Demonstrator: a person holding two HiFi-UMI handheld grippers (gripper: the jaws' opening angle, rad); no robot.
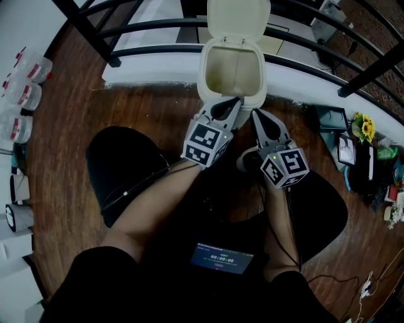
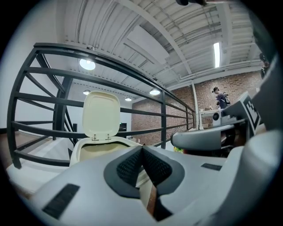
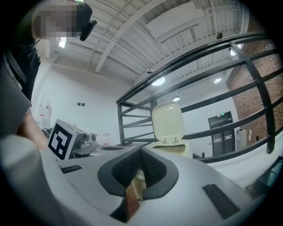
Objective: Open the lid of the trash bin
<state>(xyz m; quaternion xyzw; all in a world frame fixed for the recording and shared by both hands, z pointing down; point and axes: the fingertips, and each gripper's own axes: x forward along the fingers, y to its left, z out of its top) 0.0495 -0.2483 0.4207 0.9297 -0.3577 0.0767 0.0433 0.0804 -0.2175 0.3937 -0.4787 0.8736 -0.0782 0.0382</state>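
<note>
- The left gripper (image 1: 234,105) has its jaws pressed together with nothing between them, tips at the near wall of the trash bin (image 1: 213,88).
- The right gripper (image 1: 256,115), just to the right, is likewise closed and empty.
- The cream bin stands against the black railing (image 1: 158,28), and its lid (image 1: 238,16) is upright on the far side.

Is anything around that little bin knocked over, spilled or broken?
Nothing stands out. The trash bin stands upright by the railing, its lid tipped up and open, no spill around it. The left gripper and right gripper sit shut and empty just before it.
</note>
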